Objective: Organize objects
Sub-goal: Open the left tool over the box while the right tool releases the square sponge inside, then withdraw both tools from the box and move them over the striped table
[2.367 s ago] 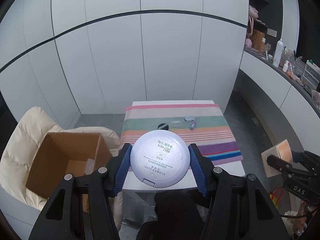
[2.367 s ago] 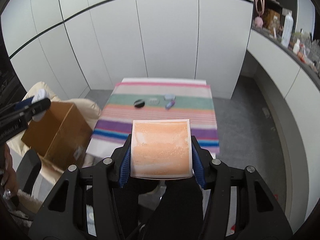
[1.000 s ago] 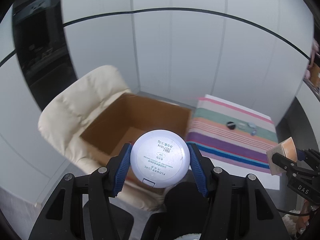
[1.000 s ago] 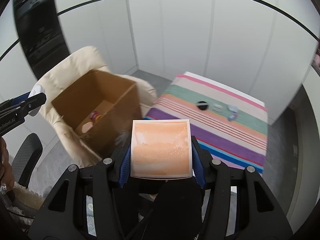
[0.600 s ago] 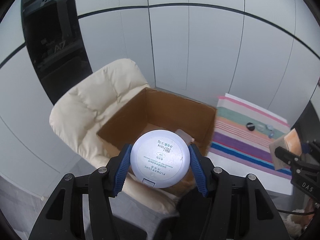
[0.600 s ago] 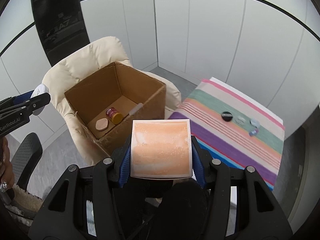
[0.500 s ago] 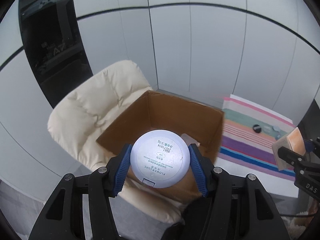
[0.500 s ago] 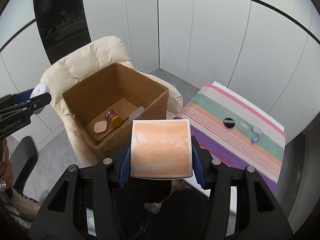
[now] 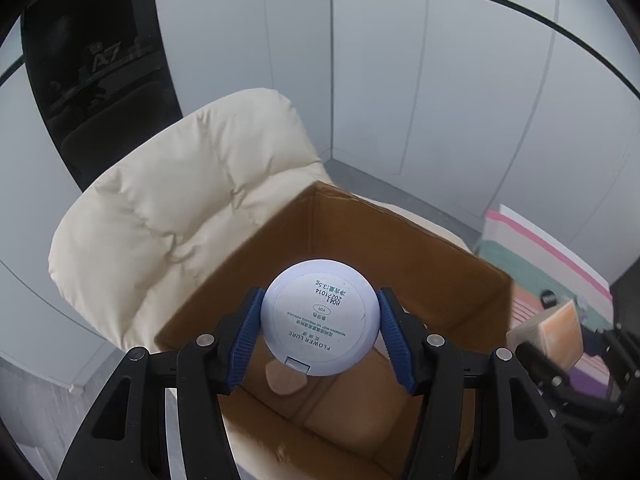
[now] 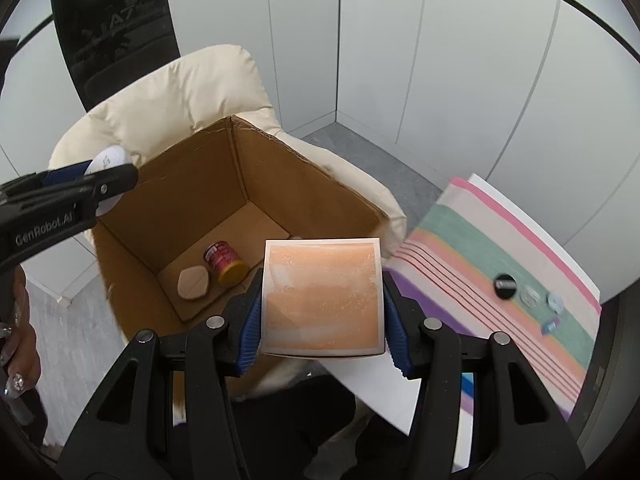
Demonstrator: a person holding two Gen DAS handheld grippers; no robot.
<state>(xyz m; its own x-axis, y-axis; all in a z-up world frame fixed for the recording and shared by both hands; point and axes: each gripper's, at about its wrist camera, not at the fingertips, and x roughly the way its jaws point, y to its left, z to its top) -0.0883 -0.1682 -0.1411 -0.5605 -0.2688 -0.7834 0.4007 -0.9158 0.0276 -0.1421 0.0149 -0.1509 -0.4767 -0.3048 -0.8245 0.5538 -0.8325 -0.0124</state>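
The round lilac powder compact (image 9: 319,317) sat pinched between the blue pads of the left tongs (image 9: 319,334), its printed underside facing the camera, held in the air above the open cardboard box (image 9: 404,248). The square orange-faced packet (image 10: 322,297) was gripped flat between the pads of the right tongs (image 10: 322,316), above the box's near edge. Both pairs of tongs were pressed onto what they carried.

On the floor of the box lay a beige makeup puff (image 10: 193,283) and, just beside it, a small jar (image 10: 224,262) with a red label and a yellow lid, lying on its side. The box rested on the seat of a cream padded chair (image 10: 176,96).

To the right stood the worktop under a striped cloth (image 10: 472,256), carrying a black round lid (image 10: 505,285), a clear small dish (image 10: 530,297), a pale blue piece (image 10: 555,301) and a small blue item (image 10: 550,325), near one another. A person's hand (image 10: 20,356) showed at the left edge of the right wrist view.
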